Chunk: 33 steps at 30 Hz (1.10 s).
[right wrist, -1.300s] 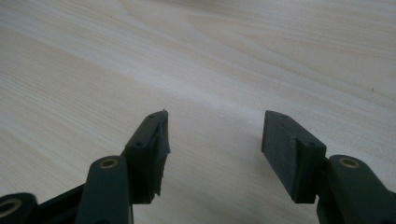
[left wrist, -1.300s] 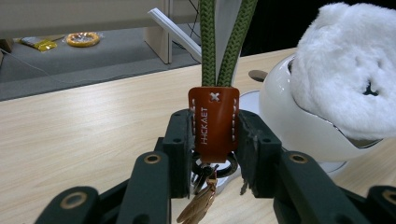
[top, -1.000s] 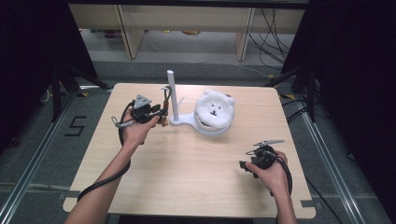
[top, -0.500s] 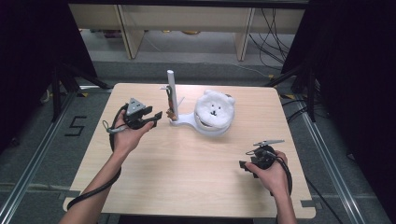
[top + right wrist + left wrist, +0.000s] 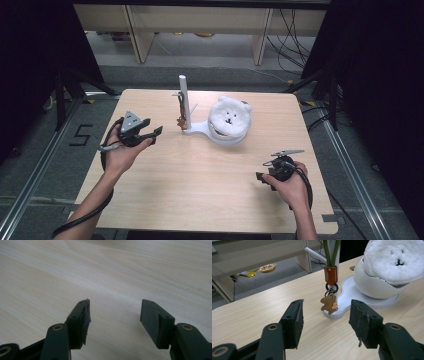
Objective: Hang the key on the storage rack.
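Observation:
A white stand [image 5: 197,131] has an upright post [image 5: 183,95] and a round bowl that carries a white plush bear [image 5: 230,116]. From the post hangs a green-corded keychain [image 5: 330,275] with a brown bear charm [image 5: 329,303], also visible in the high view as the charm [image 5: 182,121]. My left gripper [image 5: 152,134] [image 5: 327,304] sits left of the post, apart from the charm. Its jaws have just been opening and nothing is between them. My right gripper [image 5: 263,178] [image 5: 113,303] rests open over bare wood at the front right.
The wooden table [image 5: 200,190] ends close behind the stand. Shelving legs [image 5: 137,35] and cables [image 5: 292,30] lie on the floor beyond. A cable [image 5: 107,150] loops from my left gripper along the forearm.
My left gripper has drawn back to the left, away from the post, and its jaws have spread apart. The keychain stays hanging on the post. The right hand has not moved.

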### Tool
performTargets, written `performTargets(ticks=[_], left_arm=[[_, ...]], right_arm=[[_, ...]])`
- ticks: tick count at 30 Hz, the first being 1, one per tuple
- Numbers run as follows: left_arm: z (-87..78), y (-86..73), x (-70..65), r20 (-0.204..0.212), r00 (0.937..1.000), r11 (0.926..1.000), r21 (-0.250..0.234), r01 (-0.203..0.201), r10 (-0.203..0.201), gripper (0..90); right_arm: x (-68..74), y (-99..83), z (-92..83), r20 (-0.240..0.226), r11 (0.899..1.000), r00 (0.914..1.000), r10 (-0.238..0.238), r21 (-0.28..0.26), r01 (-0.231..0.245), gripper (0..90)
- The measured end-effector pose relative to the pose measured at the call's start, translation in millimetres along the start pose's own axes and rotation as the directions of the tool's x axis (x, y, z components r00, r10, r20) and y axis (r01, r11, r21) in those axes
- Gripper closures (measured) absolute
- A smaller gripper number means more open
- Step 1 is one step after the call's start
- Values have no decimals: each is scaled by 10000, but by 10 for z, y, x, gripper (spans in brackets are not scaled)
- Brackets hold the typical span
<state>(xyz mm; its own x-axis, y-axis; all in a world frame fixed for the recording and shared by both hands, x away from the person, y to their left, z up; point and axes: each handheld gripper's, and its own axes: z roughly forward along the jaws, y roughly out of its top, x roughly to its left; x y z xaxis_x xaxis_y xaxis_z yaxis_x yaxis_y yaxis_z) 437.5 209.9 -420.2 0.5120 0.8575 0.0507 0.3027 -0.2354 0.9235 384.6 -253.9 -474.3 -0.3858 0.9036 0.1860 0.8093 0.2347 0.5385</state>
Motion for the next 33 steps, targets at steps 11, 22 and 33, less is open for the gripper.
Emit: performTargets(ticks=[11, 22, 33], left_arm=[[-308, -201, 65, -200, 9994, 9994, -172, 287, -290, 433], [-517, -534, 28, -254, 9977, 9978, -205, 627, -633, 418], [-597, -1106, -50, -510, 9937, 9948, -209, 992, -1001, 391]], right_arm=[[13, -6, 21, 75, 9999, 10000, 3, -168, -2, 418], [4, 1, 13, -258, 9998, 9996, -62, 201, 67, 416], [37, -23, 49, -72, 9998, 9998, 188, -4, -188, 412]])
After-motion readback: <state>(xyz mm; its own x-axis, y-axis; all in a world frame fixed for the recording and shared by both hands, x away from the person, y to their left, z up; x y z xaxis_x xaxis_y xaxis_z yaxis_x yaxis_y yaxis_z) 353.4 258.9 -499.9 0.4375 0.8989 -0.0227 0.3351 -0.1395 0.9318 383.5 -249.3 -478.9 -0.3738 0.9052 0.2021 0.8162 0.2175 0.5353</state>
